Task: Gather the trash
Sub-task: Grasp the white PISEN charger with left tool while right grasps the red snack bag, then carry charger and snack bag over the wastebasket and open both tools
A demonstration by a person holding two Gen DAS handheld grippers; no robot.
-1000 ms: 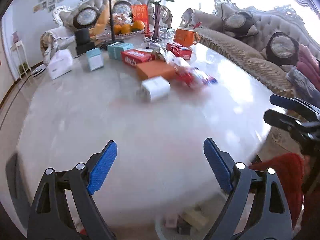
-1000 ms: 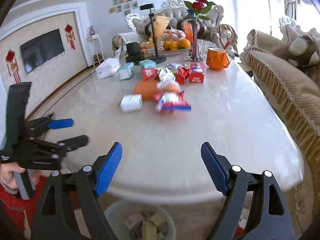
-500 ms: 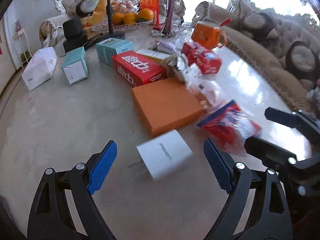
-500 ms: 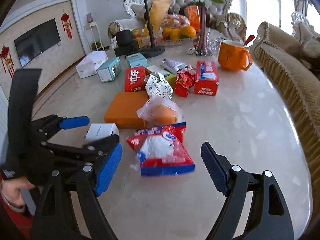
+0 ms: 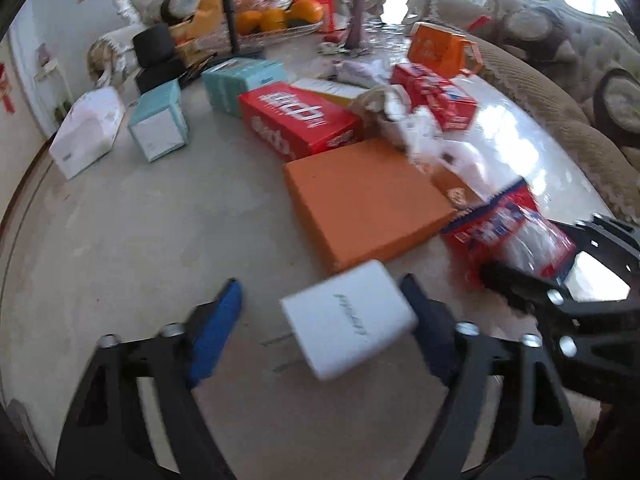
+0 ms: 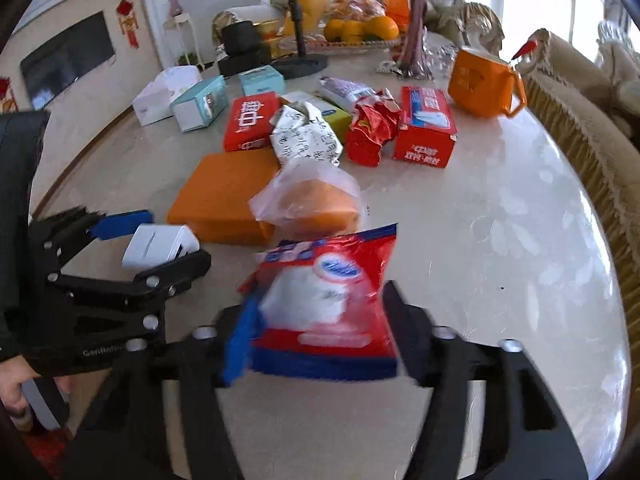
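Now both my grippers have just been closing: the left gripper (image 5: 320,316) half-shut around the white box (image 5: 347,320), right gripper (image 6: 316,332) pinching the red packet (image 6: 328,300) at twelve o'clock.

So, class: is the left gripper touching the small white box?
Touching on one side only. In the left wrist view, the left gripper has been closing: one pad meets the white box, while a gap remains at the other pad.

Two teal boxes (image 6: 200,103), three red boxes (image 6: 250,121), one orange mug (image 6: 482,82), one vase (image 6: 416,38).
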